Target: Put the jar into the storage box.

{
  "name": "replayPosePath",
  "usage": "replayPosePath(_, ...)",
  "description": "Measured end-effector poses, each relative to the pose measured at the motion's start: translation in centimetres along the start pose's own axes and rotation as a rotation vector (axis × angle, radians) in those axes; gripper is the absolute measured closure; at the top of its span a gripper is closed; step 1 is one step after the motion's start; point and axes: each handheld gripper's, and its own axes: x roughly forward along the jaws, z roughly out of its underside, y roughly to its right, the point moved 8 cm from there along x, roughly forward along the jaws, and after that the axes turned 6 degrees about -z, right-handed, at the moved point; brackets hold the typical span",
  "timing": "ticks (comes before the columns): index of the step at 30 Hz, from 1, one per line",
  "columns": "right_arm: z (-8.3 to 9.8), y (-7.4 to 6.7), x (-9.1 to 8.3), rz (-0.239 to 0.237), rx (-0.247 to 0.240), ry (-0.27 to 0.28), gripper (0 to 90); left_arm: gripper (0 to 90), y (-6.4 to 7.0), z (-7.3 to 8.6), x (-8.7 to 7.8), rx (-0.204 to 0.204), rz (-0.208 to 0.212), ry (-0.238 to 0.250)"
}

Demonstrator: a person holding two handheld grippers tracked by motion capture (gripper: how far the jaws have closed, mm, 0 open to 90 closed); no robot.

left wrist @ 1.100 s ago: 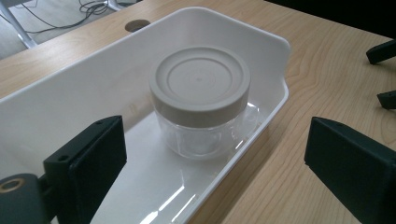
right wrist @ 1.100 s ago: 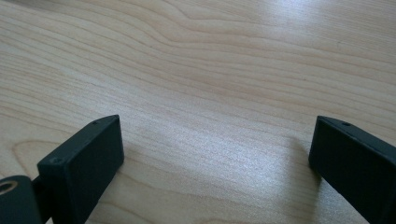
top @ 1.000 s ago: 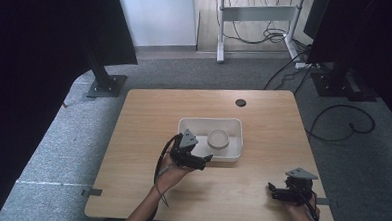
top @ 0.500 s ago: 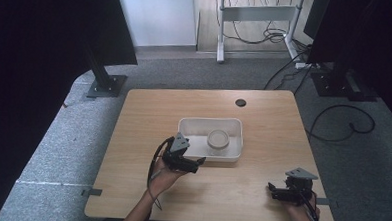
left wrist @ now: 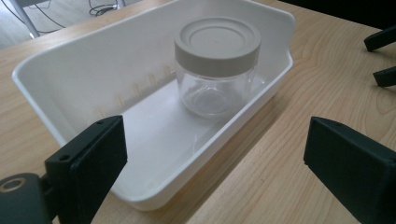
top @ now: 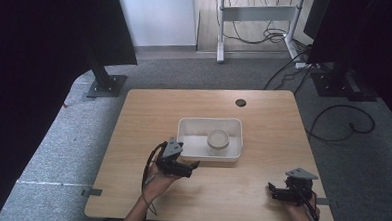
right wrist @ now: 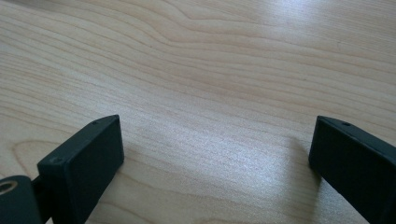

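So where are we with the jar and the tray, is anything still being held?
The lidded glass jar already stands upright inside the white tray, lid on. Nothing is in hand: the left gripper sits open just off the tray's near edge, and the right gripper rests open over bare tabletop. What is left is likely just the next grasp, if any; neither gripper touches the jar.

surface: light wooden table (top: 149, 113) (round dark hole near the far edge) | on it: white tray (top: 184, 135) at centre | tray holds: lidded glass jar (top: 217, 141)
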Motion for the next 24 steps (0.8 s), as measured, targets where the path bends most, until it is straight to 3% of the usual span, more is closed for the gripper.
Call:
replayPosePath(13, 0.0, 0.0, 0.0, 0.000, 0.000, 0.000, 2.8, 5.8, -0.4, 2.5, -0.2, -0.016, -0.001, -0.011)
replayPosePath(24, 0.0, 0.0, 0.0, 0.000, 0.000, 0.000, 2.8, 5.6, -0.1, 4.9, 0.4, -0.004, -0.008, -0.073)
